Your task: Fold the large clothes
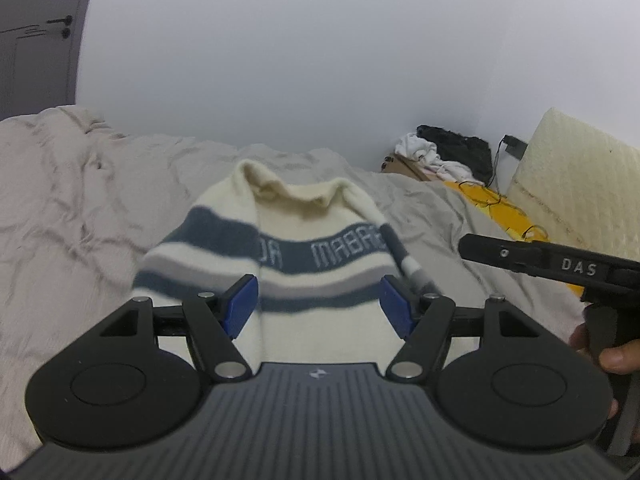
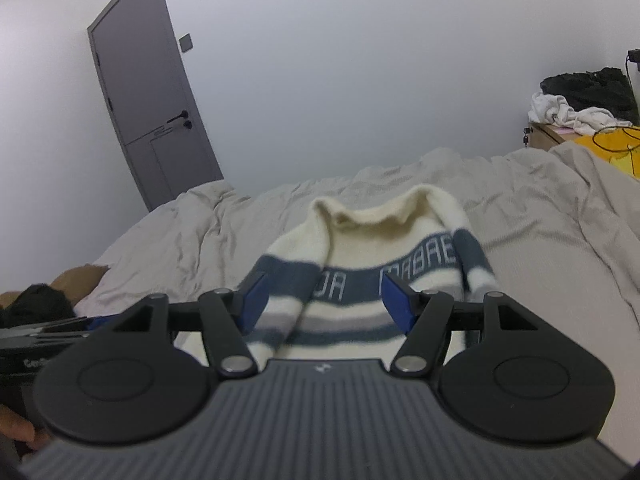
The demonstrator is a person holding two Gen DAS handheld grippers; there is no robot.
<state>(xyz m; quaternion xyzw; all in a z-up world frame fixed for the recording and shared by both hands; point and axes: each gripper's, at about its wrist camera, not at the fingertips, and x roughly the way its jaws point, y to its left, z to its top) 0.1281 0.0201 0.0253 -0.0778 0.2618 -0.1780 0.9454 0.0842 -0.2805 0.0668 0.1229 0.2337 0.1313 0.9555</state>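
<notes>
Your left gripper [image 1: 320, 306] stands wide with nothing between its blue pads; your right gripper [image 2: 322, 306] likewise. The striped cream sweater [image 1: 316, 256] lies on the rumpled bed [image 1: 80, 208], sleeves folded inward, at twelve o'clock from both grippers.

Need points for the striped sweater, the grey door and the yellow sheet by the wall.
striped sweater [image 1: 320, 256], left wrist view, on the blue chest band with lettering.
grey door [image 2: 144, 92], right wrist view, on the upper panel.
yellow sheet [image 1: 486, 200], left wrist view, on its flat surface near the cables.
</notes>
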